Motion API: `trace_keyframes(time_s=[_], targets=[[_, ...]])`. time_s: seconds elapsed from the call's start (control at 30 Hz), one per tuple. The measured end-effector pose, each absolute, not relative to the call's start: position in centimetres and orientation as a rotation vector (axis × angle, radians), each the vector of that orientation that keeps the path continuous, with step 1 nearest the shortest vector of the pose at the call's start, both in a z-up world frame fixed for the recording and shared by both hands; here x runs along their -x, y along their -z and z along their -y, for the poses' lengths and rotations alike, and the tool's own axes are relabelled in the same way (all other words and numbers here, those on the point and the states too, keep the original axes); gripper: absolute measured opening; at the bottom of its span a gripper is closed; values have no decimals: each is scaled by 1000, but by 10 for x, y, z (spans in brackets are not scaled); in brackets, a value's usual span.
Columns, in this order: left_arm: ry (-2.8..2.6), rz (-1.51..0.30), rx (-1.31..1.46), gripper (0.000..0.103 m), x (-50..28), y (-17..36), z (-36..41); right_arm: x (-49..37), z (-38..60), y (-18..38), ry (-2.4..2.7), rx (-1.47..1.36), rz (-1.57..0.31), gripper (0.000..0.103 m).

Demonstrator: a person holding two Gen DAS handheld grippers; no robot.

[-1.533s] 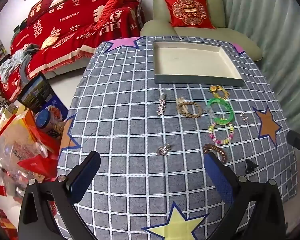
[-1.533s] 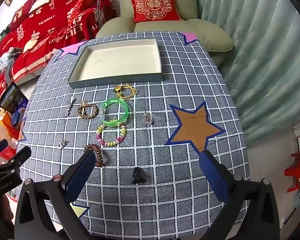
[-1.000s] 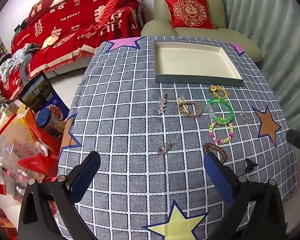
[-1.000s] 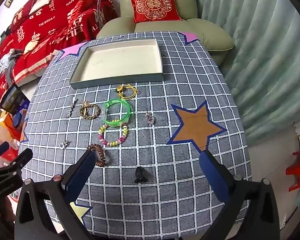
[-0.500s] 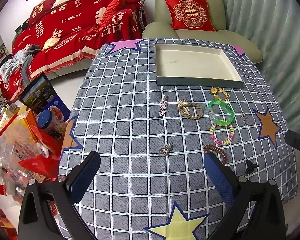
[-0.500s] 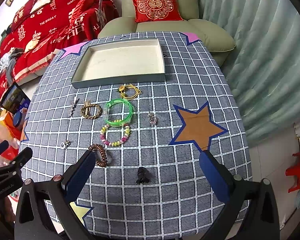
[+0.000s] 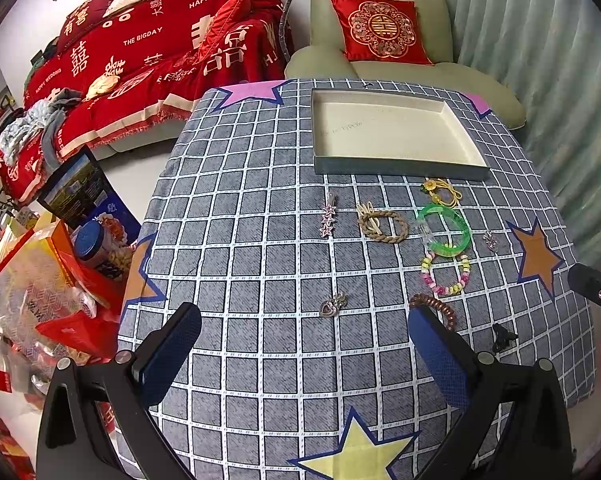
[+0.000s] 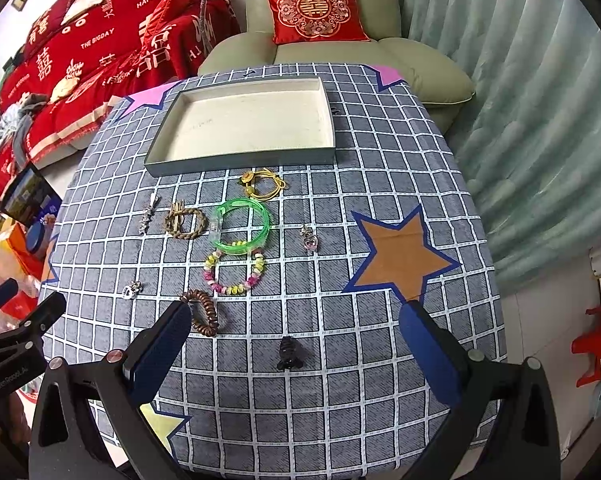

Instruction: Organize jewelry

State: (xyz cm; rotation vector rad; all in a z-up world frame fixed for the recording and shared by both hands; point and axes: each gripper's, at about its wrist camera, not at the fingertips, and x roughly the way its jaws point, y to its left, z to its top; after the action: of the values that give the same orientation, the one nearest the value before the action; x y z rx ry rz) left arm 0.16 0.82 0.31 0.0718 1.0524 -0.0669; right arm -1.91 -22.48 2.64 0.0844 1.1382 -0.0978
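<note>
- One counter [image 8: 380, 160], checked grey cloth with stars.
- One tray [image 8: 240, 160], shallow, bare inside, at the far side; long axis runs left-right.
- Two grippers: left gripper [image 7: 304, 348] and right gripper [image 8: 296, 344], both spread wide, holding nothing, above the near edge.
- Four bracelets near the tray: green bangle [image 8: 241, 226], beaded bracelet [image 8: 234, 272], braided ring [image 8: 184, 222], brown coil [image 8: 202, 312].
- One yellow cord tie [image 8: 262, 184], just beside the tray.
- One star hairpin [image 7: 327, 216], long axis pointing toward the tray.
- Two heart charms [image 7: 332, 305] [image 8: 309, 238], one black clip [image 8: 288, 354].
</note>
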Motion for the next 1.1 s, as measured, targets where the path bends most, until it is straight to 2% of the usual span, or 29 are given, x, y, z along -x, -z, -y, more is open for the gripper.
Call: trace_keyframes(time_s=[1.1], targets=[[67,-1060,-71,103,-3,4,-10,18,220,-19,97,-84,-1148,103]])
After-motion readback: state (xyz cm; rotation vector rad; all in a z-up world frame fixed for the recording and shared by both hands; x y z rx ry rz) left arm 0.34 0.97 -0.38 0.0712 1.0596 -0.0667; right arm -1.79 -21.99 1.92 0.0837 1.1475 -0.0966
